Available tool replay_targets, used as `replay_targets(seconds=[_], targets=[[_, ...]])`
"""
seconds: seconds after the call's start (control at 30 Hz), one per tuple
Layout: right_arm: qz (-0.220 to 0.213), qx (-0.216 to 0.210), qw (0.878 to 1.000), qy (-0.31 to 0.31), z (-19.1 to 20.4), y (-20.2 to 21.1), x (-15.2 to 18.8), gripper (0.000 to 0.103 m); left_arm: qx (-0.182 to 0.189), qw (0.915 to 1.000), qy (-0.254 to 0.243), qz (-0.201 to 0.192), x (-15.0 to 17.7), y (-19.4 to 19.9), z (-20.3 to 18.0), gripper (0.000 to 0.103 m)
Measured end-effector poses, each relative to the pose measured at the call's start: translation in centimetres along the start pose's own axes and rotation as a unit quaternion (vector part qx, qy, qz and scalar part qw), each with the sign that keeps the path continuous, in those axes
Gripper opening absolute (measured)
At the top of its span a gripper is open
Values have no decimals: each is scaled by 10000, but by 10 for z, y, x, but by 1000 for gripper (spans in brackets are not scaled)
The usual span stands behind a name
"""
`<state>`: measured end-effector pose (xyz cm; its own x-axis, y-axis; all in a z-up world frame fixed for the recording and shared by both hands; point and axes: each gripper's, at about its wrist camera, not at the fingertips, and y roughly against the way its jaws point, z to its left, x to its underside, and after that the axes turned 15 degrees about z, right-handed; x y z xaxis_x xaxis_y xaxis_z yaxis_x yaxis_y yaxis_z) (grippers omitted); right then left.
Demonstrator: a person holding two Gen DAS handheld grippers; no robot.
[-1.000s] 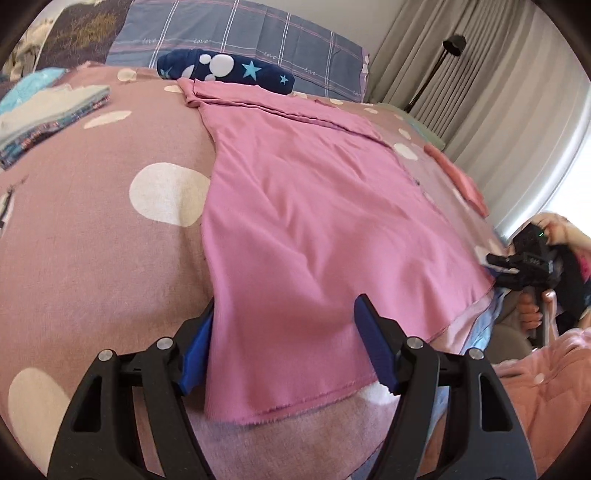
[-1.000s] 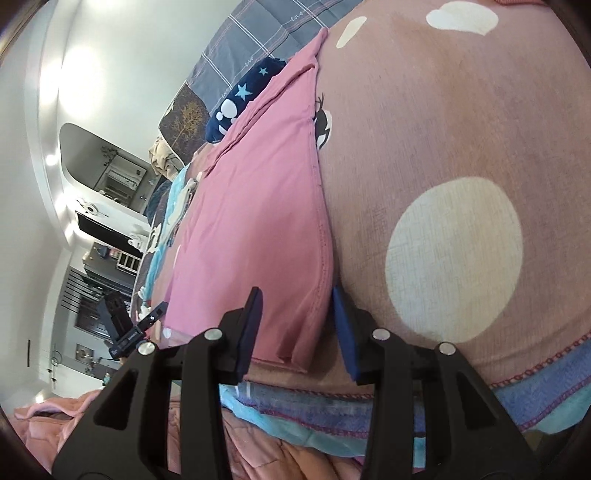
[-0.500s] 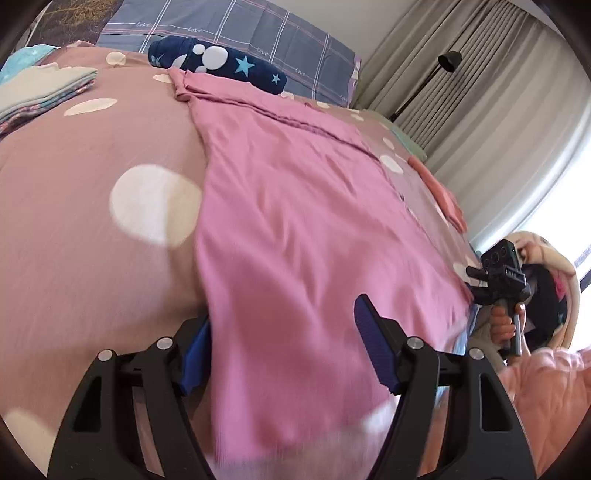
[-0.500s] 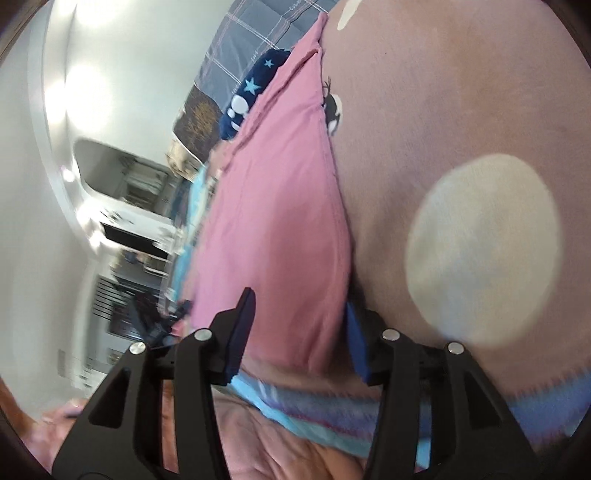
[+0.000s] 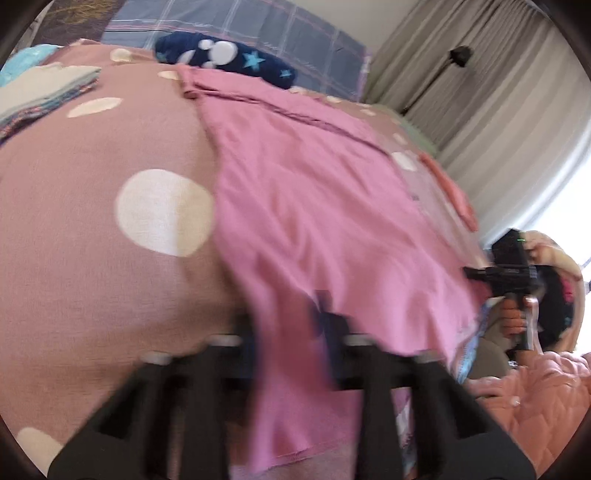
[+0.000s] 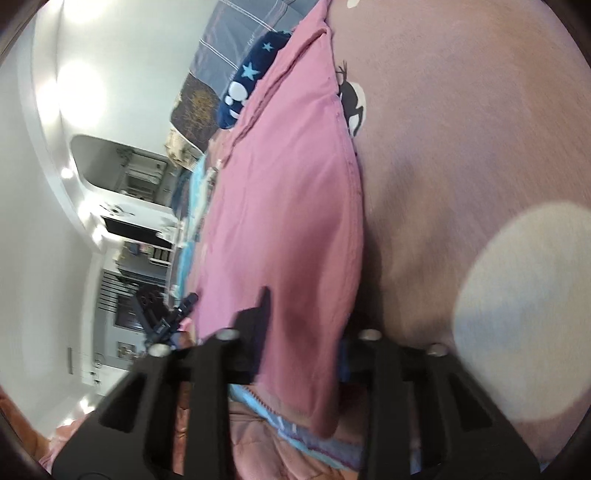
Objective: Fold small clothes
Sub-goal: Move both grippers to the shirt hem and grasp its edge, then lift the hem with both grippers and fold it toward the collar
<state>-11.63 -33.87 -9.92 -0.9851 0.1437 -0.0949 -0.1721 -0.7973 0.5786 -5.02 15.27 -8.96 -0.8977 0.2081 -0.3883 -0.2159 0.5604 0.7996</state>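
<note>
L gripper (image 5: pixel 288 328) jaws just closed, clamped on near hem of pink garment (image 5: pixel 314 206); R gripper (image 6: pixel 303 325) jaws likewise pinch its side edge. Garment lies flat on polka-dot bed (image 5: pixel 92 258). Left view only: folded stack (image 5: pixel 40 92), curtains (image 5: pixel 498 92); right view only: doorway (image 6: pixel 122 177).

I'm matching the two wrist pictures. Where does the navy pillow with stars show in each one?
Left wrist: the navy star pillow lies at top centre, behind the far end of the pink garment.
Right wrist: the pillow sits upper centre, left of the garment.
Shared landmark: the plaid pillowcase behind it.
</note>
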Motion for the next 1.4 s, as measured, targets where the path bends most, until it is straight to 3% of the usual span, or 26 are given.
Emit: replay_targets(seconds=[0.03, 0.07, 0.3, 0.43, 0.5, 0.6, 0.7, 0.77, 0.83, 0.93, 1.13, 1.23, 1.3, 1.4], targets=[[-9, 128, 9999, 20, 4, -1, 0, 3, 64, 10000, 58, -22, 0, 3, 1, 6], [-92, 91, 9999, 54, 7, 3, 2, 2, 84, 9998, 87, -147, 2, 8, 0, 5], [-850, -1172, 9879, 553, 27, 53, 11, 2, 211, 9947, -298, -966, -1, 53, -38, 4], [-1199, -1419, 9788, 867, 45, 71, 13, 2, 419, 9850, -670, -1534, 4, 95, -72, 2], [-1528, -1442, 9717, 1076, 57, 93, 21, 2, 509, 9758, -899, -1929, 16, 122, -92, 2], [-1983, -1564, 9555, 1522, 75, 126, 41, 2, 359, 9648, -1224, -2301, 30, 145, -113, 2], [-2390, -1148, 9455, 1891, 91, 147, 62, 2, 266, 9690, -1093, -2201, 30, 138, -115, 2], [-2380, -804, 9521, 1743, 89, 143, 63, 2, 537, 9727, -855, -2092, 29, 128, -107, 2], [-2282, -938, 9565, 1557, 80, 134, 56, 2, 742, 9719, -756, -2100, 28, 126, -105, 2], [-2217, -1097, 9583, 1432, 73, 127, 53, 2, 721, 9697, -758, -2207, 33, 133, -110, 2], [-2520, -1036, 9416, 1979, 103, 146, 66, 2, 558, 9547, -862, -2792, 46, 160, -130, 2], [-2660, -1277, 9297, 2203, 108, 157, 74, 2, 499, 9487, -1050, -2939, 50, 175, -141, 2], [-2806, -1301, 9229, 2294, 109, 164, 75, 2, 237, 9527, -1057, -2840, 43, 170, -143, 2], [-2777, -992, 9339, 2024, 105, 160, 62, 2, 78, 9613, -909, -2598, 26, 154, -135, 2]])
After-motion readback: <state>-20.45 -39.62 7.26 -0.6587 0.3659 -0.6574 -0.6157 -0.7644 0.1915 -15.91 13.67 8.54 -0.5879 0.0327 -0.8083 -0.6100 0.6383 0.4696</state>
